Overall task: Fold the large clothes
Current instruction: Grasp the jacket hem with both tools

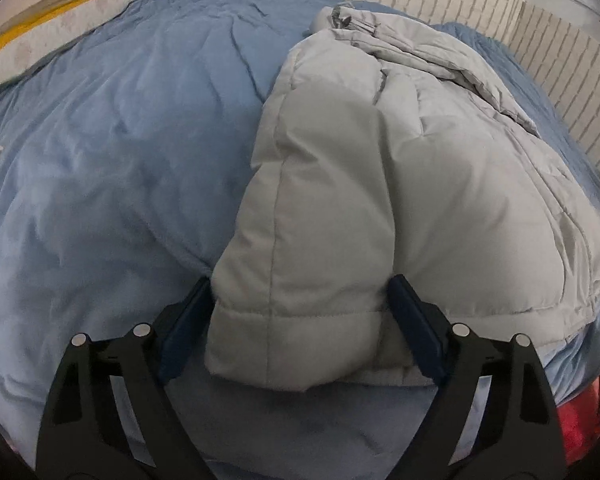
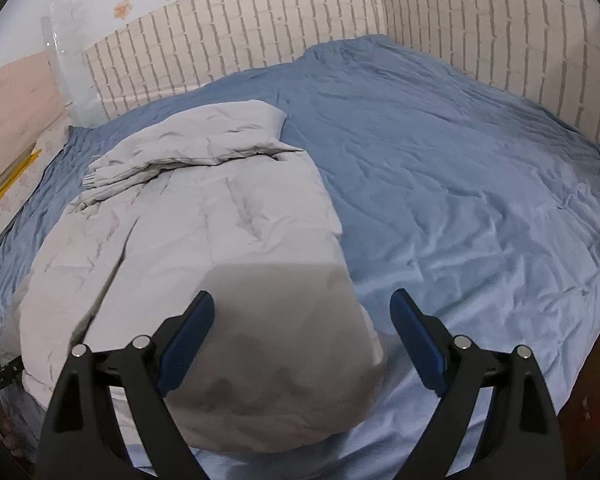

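Grey padded jacket (image 1: pixel 380 168) lying partly folded on a blue bedspread (image 1: pixel 120 140), one sleeve drawn across its upper part. Nearest padded corner bulging between the blue pads of the left gripper (image 1: pixel 300 304), jaws set wide, both pads right at the fabric's sides; firm pressing not clear. Right gripper (image 2: pixel 302 320) above the jacket's other near corner, jaws spread wide, left pad over grey cloth, right pad over bare bedspread, nothing clamped. Brick-patterned wall panel (image 2: pixel 260 28) bordering the bed behind. Red item (image 1: pixel 580 420) at lower right edge.
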Action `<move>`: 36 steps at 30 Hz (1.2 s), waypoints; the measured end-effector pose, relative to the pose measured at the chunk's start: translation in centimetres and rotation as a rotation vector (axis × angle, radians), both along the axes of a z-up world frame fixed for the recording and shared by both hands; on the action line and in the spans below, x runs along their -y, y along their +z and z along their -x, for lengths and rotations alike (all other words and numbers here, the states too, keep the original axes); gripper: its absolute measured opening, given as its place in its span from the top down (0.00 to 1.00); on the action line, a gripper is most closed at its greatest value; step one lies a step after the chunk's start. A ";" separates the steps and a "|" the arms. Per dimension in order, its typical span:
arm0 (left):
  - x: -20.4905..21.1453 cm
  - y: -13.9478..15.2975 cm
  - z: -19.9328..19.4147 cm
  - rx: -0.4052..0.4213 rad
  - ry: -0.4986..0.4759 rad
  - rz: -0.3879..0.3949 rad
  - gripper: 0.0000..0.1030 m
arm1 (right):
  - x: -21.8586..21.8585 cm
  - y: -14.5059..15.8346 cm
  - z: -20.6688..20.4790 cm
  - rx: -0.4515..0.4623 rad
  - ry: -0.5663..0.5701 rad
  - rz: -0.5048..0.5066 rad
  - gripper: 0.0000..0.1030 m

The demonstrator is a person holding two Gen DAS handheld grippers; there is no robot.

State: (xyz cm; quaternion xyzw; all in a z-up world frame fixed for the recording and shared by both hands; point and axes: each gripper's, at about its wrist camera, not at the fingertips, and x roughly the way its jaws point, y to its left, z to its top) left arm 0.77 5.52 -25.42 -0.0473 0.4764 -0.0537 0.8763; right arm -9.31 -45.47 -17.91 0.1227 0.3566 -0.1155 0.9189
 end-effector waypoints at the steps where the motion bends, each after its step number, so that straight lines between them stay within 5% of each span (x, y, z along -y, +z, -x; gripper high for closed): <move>1: 0.3 0.1 -0.1 0.007 -0.010 -0.012 0.21 | 0.1 -0.1 0.1 0.005 -0.001 0.002 0.13; 6: 1.4 1.0 -0.3 0.028 -0.042 0.004 0.43 | 0.2 -0.5 1.3 0.020 0.010 0.012 0.13; 22: 1.7 0.8 -0.2 0.019 -0.048 -0.008 0.45 | 1.6 -5.1 2.0 -0.005 0.083 -0.211 0.14; 29: 2.0 1.5 -0.8 0.021 -0.059 0.032 0.70 | -0.8 -4.6 0.4 -0.033 0.188 -0.118 0.58; 36: 2.4 3.0 -1.9 0.034 -0.082 0.041 0.75 | -2.0 -3.0 -1.6 -0.051 0.245 -0.044 0.70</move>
